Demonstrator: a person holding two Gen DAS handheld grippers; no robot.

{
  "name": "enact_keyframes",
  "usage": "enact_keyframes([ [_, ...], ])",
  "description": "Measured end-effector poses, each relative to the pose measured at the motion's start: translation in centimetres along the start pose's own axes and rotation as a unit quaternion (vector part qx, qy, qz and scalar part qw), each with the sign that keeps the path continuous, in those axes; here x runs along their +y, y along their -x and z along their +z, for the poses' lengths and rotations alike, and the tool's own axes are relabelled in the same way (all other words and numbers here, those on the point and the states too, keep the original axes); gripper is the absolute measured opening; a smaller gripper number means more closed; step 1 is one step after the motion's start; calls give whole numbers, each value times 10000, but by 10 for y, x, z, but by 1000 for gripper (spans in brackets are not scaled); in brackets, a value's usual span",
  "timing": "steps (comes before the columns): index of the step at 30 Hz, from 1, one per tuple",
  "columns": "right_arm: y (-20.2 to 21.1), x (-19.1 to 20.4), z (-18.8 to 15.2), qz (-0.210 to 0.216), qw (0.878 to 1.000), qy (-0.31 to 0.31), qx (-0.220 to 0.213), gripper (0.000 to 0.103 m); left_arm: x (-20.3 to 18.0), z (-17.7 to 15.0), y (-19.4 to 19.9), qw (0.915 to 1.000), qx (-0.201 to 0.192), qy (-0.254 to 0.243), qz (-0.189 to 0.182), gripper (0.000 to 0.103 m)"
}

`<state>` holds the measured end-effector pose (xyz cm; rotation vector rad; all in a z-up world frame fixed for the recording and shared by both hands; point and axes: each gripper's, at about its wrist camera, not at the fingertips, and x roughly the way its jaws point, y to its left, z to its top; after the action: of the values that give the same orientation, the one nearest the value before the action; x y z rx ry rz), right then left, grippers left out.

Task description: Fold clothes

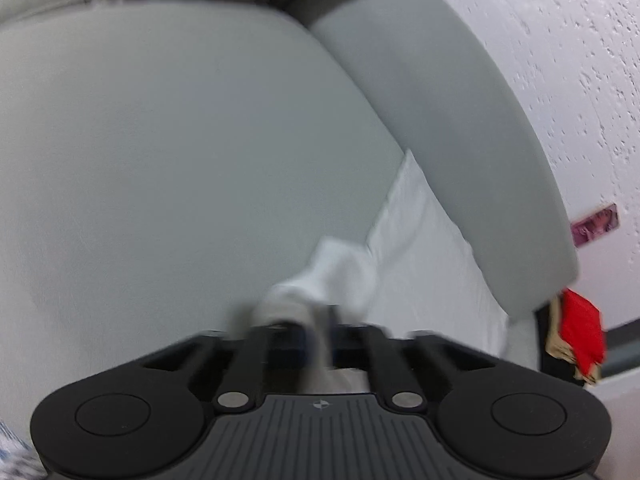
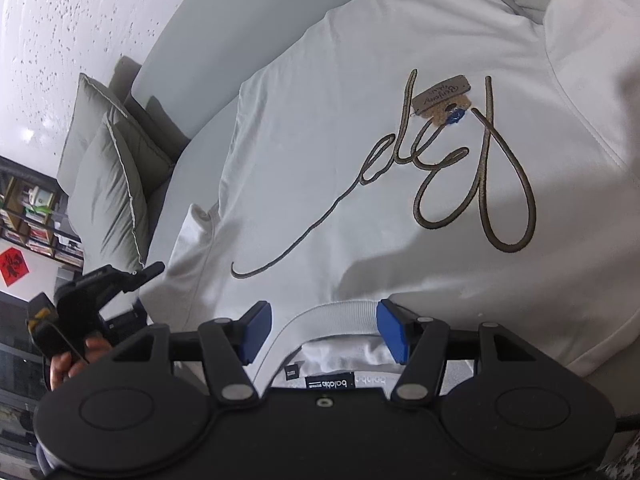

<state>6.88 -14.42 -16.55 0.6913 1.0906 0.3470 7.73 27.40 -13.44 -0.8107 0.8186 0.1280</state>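
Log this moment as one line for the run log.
task: fold clothes | left gripper: shut on white shirt fabric | right gripper: open, at collar | shirt flat on sofa

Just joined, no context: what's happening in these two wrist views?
A person is folding a white sweatshirt laid flat on a grey sofa, using two handheld grippers. The left gripper is shut on a bunch of the white fabric near the sofa's arm. The right gripper is open, its blue pads either side of the collar, not yet gripping. No fold shows yet.
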Motion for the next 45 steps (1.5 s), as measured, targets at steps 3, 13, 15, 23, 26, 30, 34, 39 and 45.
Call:
enact_keyframes([
  [3,1,0,-1,6,10000,71,9,57,-33,-21,25,9876,-690,-1303,544,0],
  [13,2,-2,0,44,9999,121,53,57,-66,-77,30,9390,160,-3084,1514,26],
  [15,3,-2,0,41,9999,125,73,57,-34,-53,43,9791,337,-1770,947,35],
  [23,0,0,0,1,9999,118,71,57,40,-18,47,9944,648,757,353,39],
  [26,0,0,0,0,9999,121,69,57,35,-25,52,9946,551,854,227,41],
  [30,0,1,0,-24,9999,133,75,57,40,-25,57,9893,419,1368,-268,44],
  [34,-1,3,-1,-64,9997,222,69,58,44,-22,57,9787,467,1876,-692,45],
  [39,-1,2,0,-57,9998,180,62,58,31,-18,34,9688,940,2189,-683,45],
  [45,0,3,0,-73,9997,214,67,58,26,-19,23,9737,952,2044,-316,45],
])
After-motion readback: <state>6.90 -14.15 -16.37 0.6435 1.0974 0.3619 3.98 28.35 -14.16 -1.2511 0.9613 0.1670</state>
